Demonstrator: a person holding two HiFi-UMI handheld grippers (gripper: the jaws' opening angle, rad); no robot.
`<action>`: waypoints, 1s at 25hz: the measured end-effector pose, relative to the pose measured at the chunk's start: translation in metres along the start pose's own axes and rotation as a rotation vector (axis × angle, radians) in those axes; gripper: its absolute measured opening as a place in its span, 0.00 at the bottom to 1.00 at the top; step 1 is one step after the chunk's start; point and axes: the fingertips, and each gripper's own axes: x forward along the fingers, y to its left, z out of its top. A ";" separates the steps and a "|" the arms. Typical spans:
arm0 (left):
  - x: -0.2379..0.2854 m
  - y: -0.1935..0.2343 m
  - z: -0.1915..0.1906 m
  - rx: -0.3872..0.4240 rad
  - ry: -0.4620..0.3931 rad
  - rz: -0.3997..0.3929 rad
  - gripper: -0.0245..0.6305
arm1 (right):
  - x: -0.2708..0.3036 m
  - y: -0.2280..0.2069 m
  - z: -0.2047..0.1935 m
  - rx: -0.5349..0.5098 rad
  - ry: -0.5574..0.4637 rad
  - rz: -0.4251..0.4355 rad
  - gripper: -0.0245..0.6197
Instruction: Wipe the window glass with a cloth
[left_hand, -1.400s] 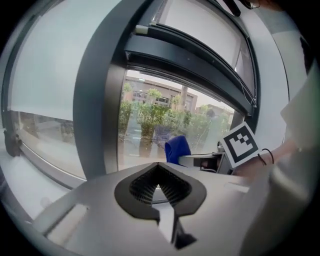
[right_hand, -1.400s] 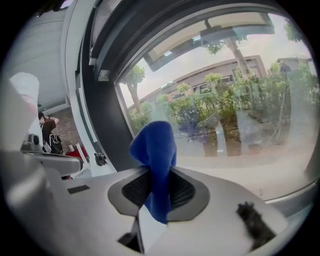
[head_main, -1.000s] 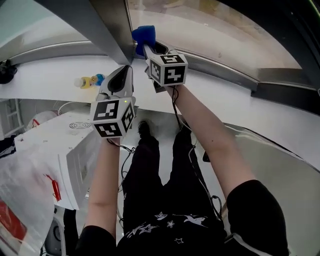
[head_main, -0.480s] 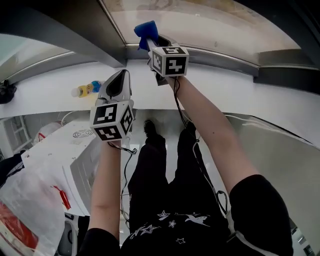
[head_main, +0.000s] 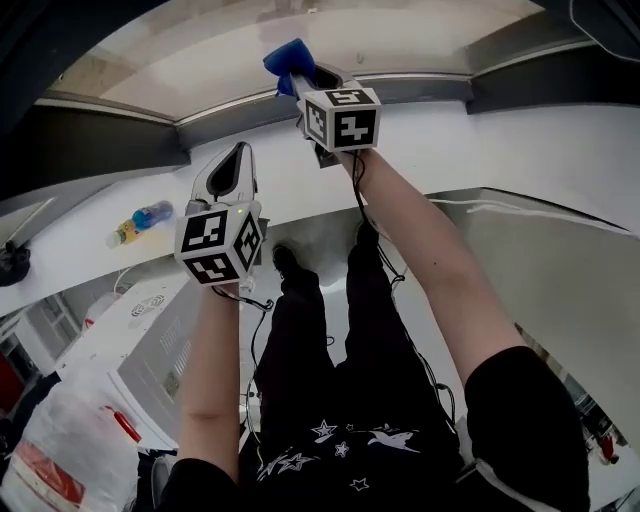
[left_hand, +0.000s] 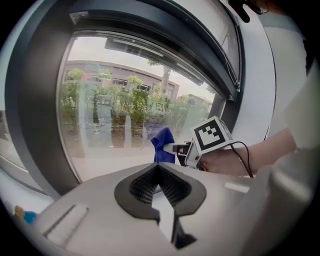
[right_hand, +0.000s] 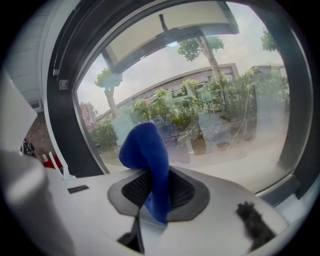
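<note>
A blue cloth (right_hand: 150, 165) is pinched in my right gripper (right_hand: 157, 192), which is shut on it; the cloth bulges up above the jaws, close to the window glass (right_hand: 210, 115). In the head view the right gripper (head_main: 300, 85) is raised to the glass (head_main: 300, 30) near its lower frame, with the cloth (head_main: 288, 58) at its tip. My left gripper (head_main: 235, 165) hangs lower and to the left, below the frame. Its jaws (left_hand: 159, 187) are closed with nothing between them. From it I see the cloth (left_hand: 162, 145) and the right gripper's marker cube (left_hand: 212, 137) against the glass (left_hand: 125, 105).
A dark window frame (head_main: 100, 140) runs below the glass, with a white sill (head_main: 500, 150) beneath it. A bottle (head_main: 140, 222) lies on the sill at the left. A white appliance (head_main: 140, 340) and a plastic bag (head_main: 70, 450) stand lower left. The person's legs fill the middle.
The head view has swung so the frame now slants the other way. The right gripper with the cloth has stayed against the glass's lower edge; the left gripper has stayed below it.
</note>
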 end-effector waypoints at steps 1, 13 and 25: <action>0.010 -0.015 0.001 0.009 0.005 -0.015 0.05 | -0.008 -0.018 0.002 0.001 -0.006 -0.015 0.16; 0.128 -0.191 0.011 0.103 0.064 -0.191 0.05 | -0.108 -0.249 -0.002 0.129 -0.055 -0.238 0.16; 0.189 -0.294 0.012 0.144 0.109 -0.292 0.05 | -0.194 -0.413 0.007 0.311 -0.130 -0.489 0.16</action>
